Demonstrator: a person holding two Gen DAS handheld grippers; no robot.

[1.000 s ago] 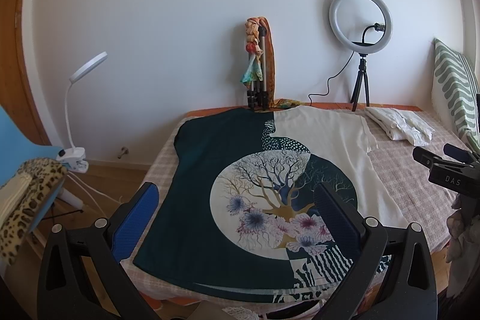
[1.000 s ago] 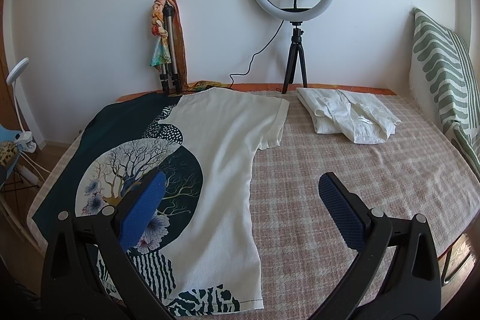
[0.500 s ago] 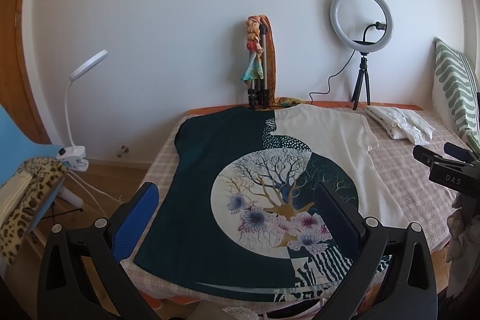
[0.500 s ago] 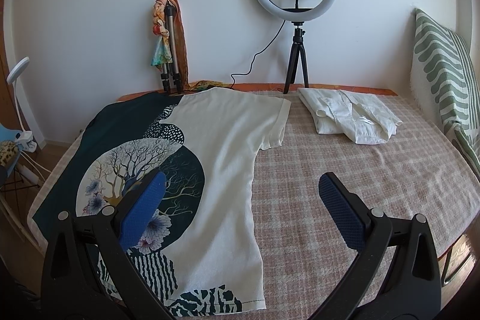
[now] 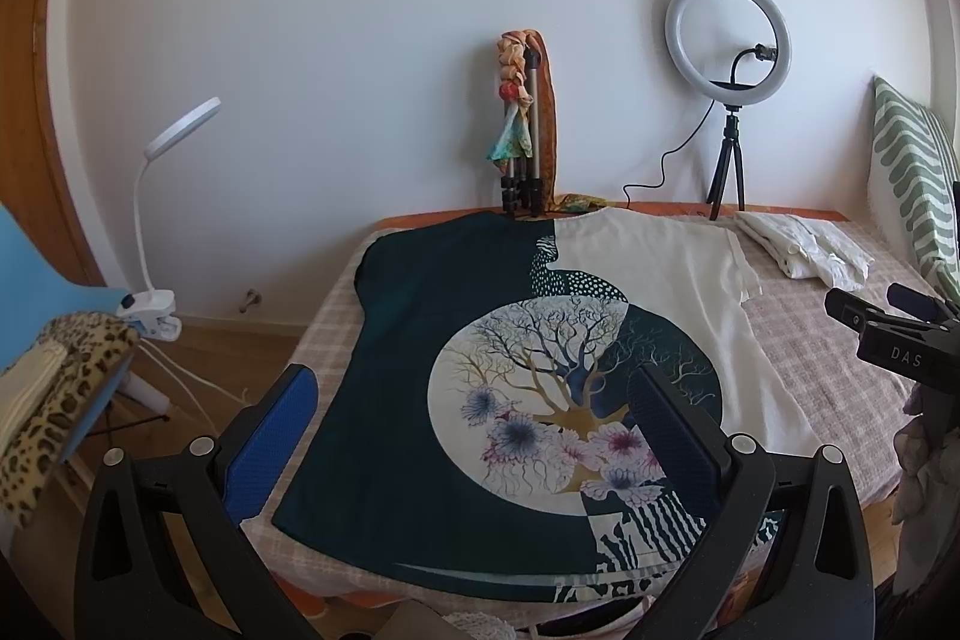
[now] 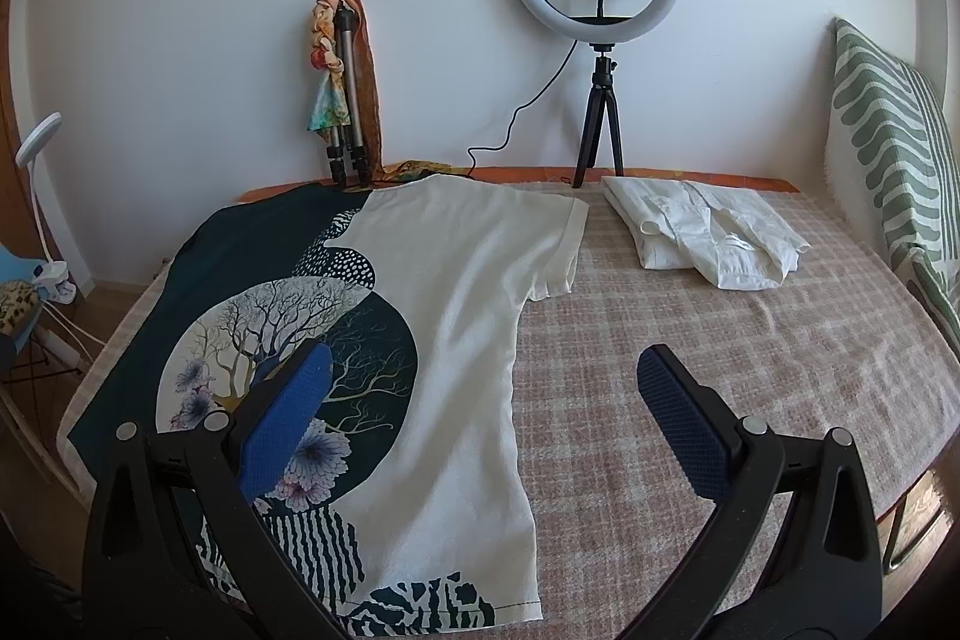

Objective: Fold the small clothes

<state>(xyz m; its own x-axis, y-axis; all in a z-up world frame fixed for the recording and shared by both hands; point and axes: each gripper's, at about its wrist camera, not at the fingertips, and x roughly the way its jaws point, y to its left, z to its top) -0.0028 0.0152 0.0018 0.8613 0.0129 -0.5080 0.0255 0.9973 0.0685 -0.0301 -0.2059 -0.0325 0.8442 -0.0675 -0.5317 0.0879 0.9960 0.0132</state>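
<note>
A T-shirt, dark green on the left and cream on the right with a tree-and-flower print, lies spread flat on the checked bed cover. It also shows in the right wrist view. My left gripper is open and empty, hovering above the shirt's near hem. My right gripper is open and empty, above the shirt's right side edge. Part of the right gripper shows at the right edge of the left wrist view.
A folded white garment lies at the back right of the bed. A ring light on a tripod and a scarf-draped tripod stand by the wall. A striped pillow leans at right. A clip lamp and blue chair stand left.
Both grippers have drifted very slightly; the scene shifts a little in each view. Both stay open and the shirt has not moved.
</note>
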